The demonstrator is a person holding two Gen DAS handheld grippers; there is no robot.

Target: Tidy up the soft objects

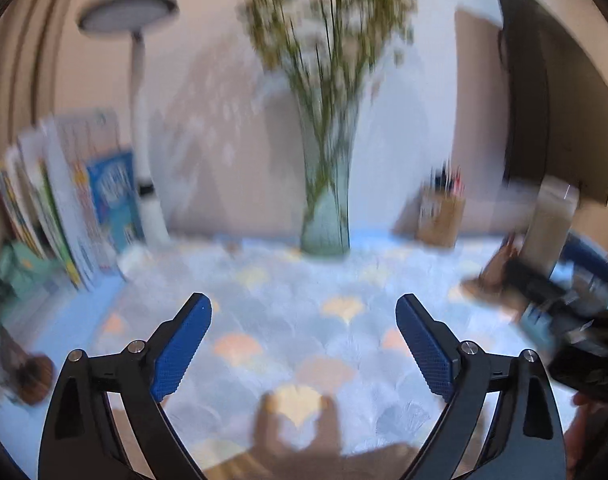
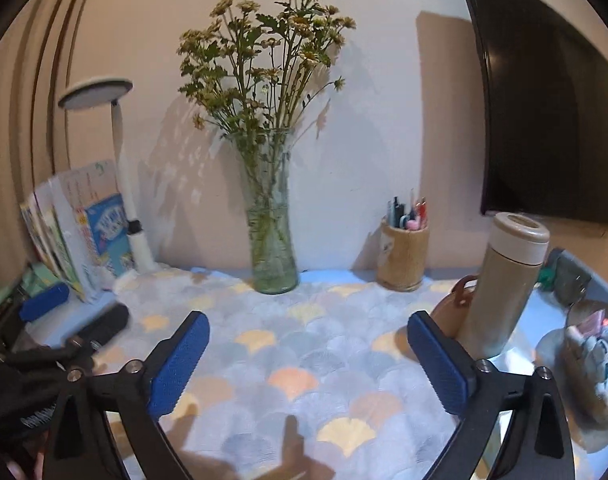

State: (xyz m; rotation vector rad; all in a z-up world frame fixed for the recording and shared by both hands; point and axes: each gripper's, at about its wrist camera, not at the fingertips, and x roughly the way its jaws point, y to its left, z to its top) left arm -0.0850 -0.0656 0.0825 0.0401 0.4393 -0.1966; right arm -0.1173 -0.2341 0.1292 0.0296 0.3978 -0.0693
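The soft toy [image 2: 595,344], grey with a pink bow, lies at the table's far right in the right wrist view, beside the beige flask [image 2: 503,280]. The right gripper [image 2: 307,360] hangs spread wide and empty over the scalloped cloth [image 2: 304,340]. The left wrist view is blurred; the left gripper [image 1: 304,344] also gapes empty before the vase [image 1: 325,208].

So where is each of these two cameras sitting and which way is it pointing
Left wrist: on the left gripper, facing the wall across the scallop-patterned cloth; open blue-padded jaws show, the right gripper at its right edge; blurred.
Right wrist: on the right gripper, facing the same wall; open jaws show, the left gripper at far left, a beige flask right.
Shared: green glass vase of flowers, white desk lamp, wooden pen holder.
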